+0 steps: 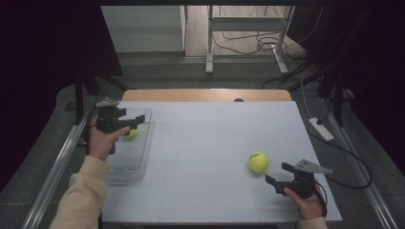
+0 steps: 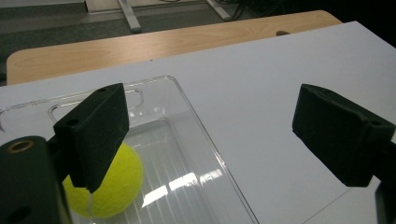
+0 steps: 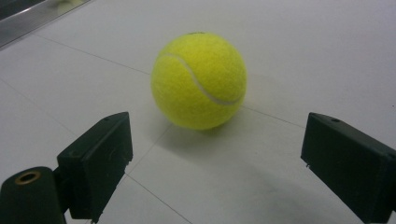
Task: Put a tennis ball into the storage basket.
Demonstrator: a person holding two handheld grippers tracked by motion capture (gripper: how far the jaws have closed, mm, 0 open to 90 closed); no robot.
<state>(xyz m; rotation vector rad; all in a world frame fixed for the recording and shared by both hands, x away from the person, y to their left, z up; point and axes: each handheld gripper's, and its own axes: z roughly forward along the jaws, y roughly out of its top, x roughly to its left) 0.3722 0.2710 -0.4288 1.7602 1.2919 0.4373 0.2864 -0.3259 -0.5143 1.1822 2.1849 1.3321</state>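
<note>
Table (image 1: 205, 143): flat white top w/ thin seams, matte; pale wood edge shows along the far side.

Tray (image 1: 138, 157): clear plastic, rectangular w/ rounded corners, ribbed glossy floor, sits at the table's left edge. In the left gripper view its rim (image 2: 205, 135) runs diagonally and catches glare.

Left claw (image 1: 133, 118): black, blocky, held over the tray's far end. Jaws wide apart, nothing between the pads, touching nothing. In its own view (image 2: 210, 135) the pads look like dull, slightly grainy foam wedges.

Right claw (image 1: 275, 175): same build, grey three-cornered plate on top, low over the table at the near right. Jaws wide, empty; pointed at the ball on the table, close but apart from it. Its own view (image 3: 217, 163) shows the ball just ahead of the gap, not betw. the pads.

Ball on the table (image 1: 258, 162): yellow-green tennis ball, fuzzy felt, curved white seam, resting on the bare white top (image 3: 199, 79).

Ball in the tray (image 1: 132, 132): same kind, lying on the tray floor below the left claw, partly hidden behind one pad (image 2: 116, 186).
</note>
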